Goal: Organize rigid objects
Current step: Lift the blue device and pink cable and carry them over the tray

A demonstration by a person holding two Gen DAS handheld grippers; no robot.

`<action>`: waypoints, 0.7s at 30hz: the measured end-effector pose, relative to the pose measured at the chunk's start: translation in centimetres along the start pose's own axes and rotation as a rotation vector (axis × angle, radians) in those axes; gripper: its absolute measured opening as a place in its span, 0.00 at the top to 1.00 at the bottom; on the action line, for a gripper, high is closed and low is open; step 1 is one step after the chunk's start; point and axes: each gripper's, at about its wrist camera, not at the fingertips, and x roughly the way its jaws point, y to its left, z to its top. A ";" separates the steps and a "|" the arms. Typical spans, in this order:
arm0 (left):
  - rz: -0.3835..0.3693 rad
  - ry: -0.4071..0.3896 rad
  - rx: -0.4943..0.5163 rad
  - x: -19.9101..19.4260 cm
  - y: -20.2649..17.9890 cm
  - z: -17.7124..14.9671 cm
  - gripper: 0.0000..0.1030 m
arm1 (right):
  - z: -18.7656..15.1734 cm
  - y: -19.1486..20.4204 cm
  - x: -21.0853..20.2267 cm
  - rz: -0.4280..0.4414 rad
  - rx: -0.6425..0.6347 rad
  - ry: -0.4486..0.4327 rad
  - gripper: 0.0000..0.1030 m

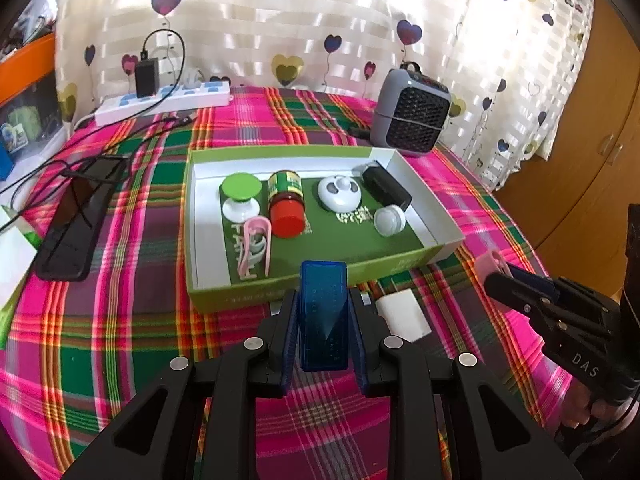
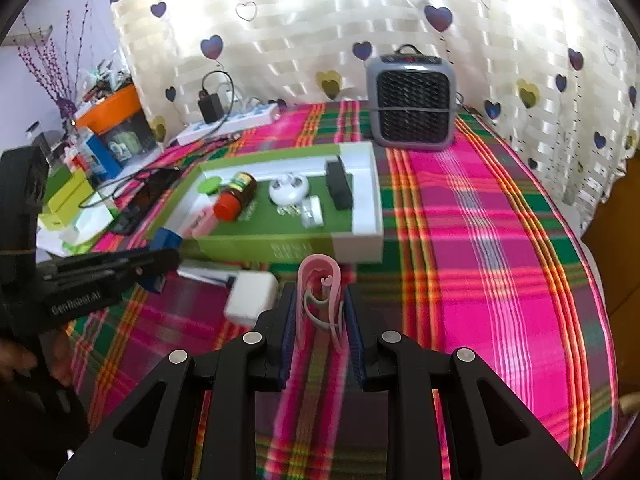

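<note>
My left gripper (image 1: 323, 300) is shut on a translucent blue case (image 1: 323, 320), held upright just in front of the green cardboard tray (image 1: 280, 290). My right gripper (image 2: 320, 296) is shut on a pink clip (image 2: 320, 300) above the plaid cloth, near the tray's front wall (image 2: 256, 246). Lying in the tray are a second pink clip (image 1: 256, 248), a green-topped knob (image 1: 240, 196), a red-lidded jar (image 1: 285, 204), a white round device (image 1: 339, 194), a black block (image 1: 386, 186) and a white cap (image 1: 389, 220). A white charger block (image 1: 400, 316) rests on the cloth between the two grippers.
A grey fan heater (image 1: 412, 112) stands behind the tray's right end. A power strip (image 1: 164, 102) with a plugged adapter lies at the back left, and cables run to a black phone (image 1: 76, 220). Boxes crowd the left edge; a wooden cabinet (image 1: 580, 152) is at the right.
</note>
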 end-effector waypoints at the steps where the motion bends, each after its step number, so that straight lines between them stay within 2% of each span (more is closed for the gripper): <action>1: -0.002 -0.002 -0.001 0.0 0.0 0.1 0.78 | 0.4 0.1 0.1 0.005 -0.005 -0.002 0.76; 10: -0.021 -0.005 0.002 0.8 0.3 1.6 0.78 | 3.1 0.7 1.7 0.030 -0.027 -0.011 0.76; 21: -0.034 0.017 -0.005 3.0 0.7 3.0 0.78 | 5.8 1.3 5.7 0.080 -0.027 0.027 0.76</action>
